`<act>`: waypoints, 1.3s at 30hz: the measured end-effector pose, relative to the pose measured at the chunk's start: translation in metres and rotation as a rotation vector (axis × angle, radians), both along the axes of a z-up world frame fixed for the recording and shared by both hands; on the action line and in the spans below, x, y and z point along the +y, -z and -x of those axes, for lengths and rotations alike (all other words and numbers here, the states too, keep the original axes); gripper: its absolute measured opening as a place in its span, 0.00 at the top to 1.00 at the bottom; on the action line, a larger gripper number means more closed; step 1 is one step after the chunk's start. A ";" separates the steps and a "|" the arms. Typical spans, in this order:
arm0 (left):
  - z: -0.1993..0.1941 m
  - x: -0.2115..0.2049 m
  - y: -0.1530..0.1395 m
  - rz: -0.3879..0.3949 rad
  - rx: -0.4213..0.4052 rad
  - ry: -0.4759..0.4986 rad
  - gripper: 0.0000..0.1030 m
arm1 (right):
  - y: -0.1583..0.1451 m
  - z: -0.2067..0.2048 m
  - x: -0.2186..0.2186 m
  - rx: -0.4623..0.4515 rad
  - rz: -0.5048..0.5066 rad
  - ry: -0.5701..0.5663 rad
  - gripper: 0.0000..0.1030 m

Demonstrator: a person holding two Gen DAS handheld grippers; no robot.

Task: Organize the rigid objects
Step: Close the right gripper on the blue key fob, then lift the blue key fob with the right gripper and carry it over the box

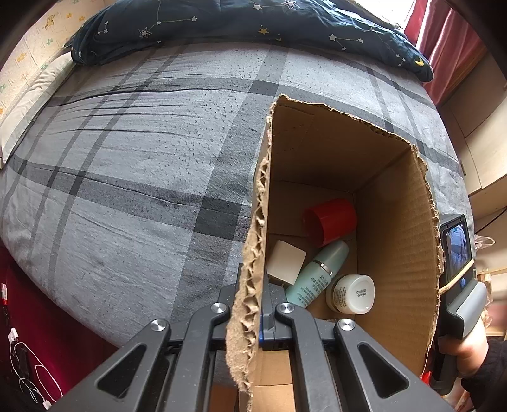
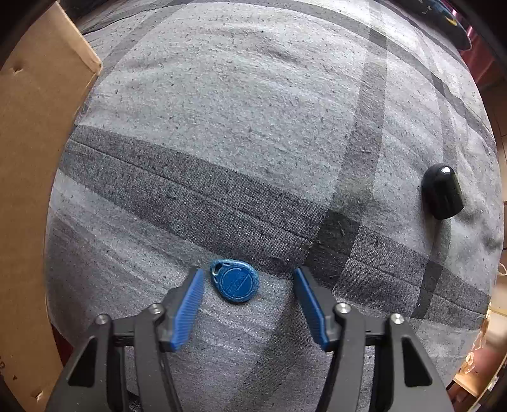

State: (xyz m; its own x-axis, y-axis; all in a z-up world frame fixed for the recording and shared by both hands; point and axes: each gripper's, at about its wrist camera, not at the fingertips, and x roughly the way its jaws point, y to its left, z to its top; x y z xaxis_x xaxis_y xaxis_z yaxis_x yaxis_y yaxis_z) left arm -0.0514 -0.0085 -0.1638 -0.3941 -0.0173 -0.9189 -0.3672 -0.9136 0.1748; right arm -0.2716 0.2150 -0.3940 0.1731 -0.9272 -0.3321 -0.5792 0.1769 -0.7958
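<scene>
On a grey plaid bed sheet (image 1: 142, 174) stands an open cardboard box (image 1: 396, 222). My left gripper (image 1: 253, 296) is shut on the torn top edge of the box's left wall. Inside the box lie a red cap (image 1: 331, 220), a white square cap (image 1: 285, 261), a pale green bottle (image 1: 317, 272) and a white jar (image 1: 351, 293). In the right wrist view a blue key fob (image 2: 236, 280) lies flat on the sheet between the blue pads of my right gripper (image 2: 247, 272). The pads stand apart from the fob on both sides.
A black rounded cap (image 2: 442, 196) lies on the sheet to the far right. The box's outer wall (image 2: 35, 158) fills the left edge of the right wrist view. A dark star-patterned duvet (image 1: 253, 22) is bunched at the bed's far end. A hand (image 1: 469, 351) holds the right gripper's handle beside the box.
</scene>
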 end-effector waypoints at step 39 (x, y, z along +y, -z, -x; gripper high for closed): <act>0.002 0.008 -0.007 0.017 0.018 -0.150 0.98 | -0.048 0.010 0.098 -0.091 -0.086 -0.116 0.70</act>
State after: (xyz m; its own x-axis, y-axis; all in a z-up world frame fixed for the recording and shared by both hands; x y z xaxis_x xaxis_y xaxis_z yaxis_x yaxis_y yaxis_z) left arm -0.0534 -0.0007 -0.1568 -0.4026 -0.0923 -0.9107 -0.2236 -0.9548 0.1957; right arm -0.2816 0.3132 -0.3464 0.3106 -0.8680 -0.3873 -0.5259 0.1825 -0.8307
